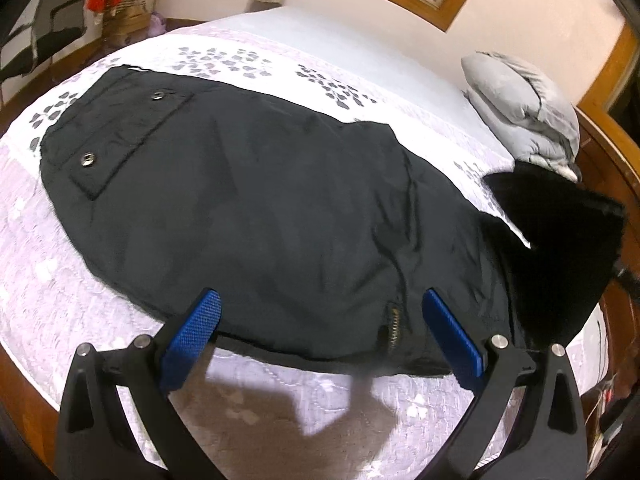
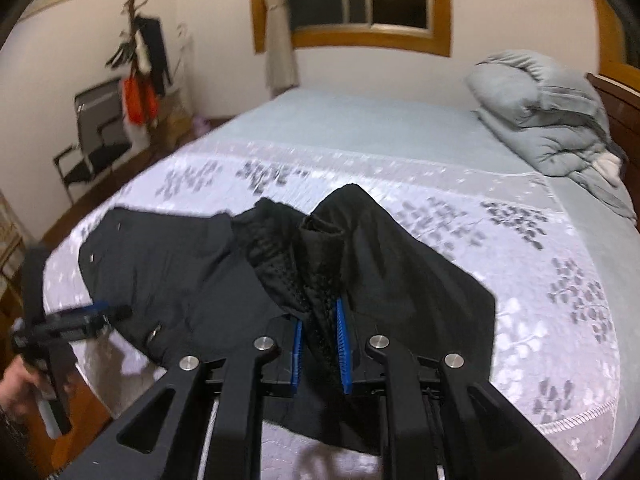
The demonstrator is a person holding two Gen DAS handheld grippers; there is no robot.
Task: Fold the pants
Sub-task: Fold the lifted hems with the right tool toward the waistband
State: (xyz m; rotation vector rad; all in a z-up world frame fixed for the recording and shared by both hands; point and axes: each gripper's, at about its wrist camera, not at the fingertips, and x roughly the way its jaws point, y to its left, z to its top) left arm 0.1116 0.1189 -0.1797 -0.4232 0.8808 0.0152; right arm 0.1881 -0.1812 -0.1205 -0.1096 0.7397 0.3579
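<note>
Right gripper (image 2: 320,340) jaws clamp pants (image 2: 192,276); left gripper (image 1: 320,332) wide, empty.

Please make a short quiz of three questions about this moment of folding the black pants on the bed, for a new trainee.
1. True or false: the left gripper has its jaws open and holds nothing.
2. What is clamped by the right gripper?
A. the grey duvet
B. a bunch of the black pants
C. the curtain
3. Fill in: the folded grey duvet lies near the wooden ____ of the bed.

Key
1. True: the blue pads stand wide apart over the black pants.
2. B: the fabric rises in a peak out of the closed jaws.
3. headboard
</note>
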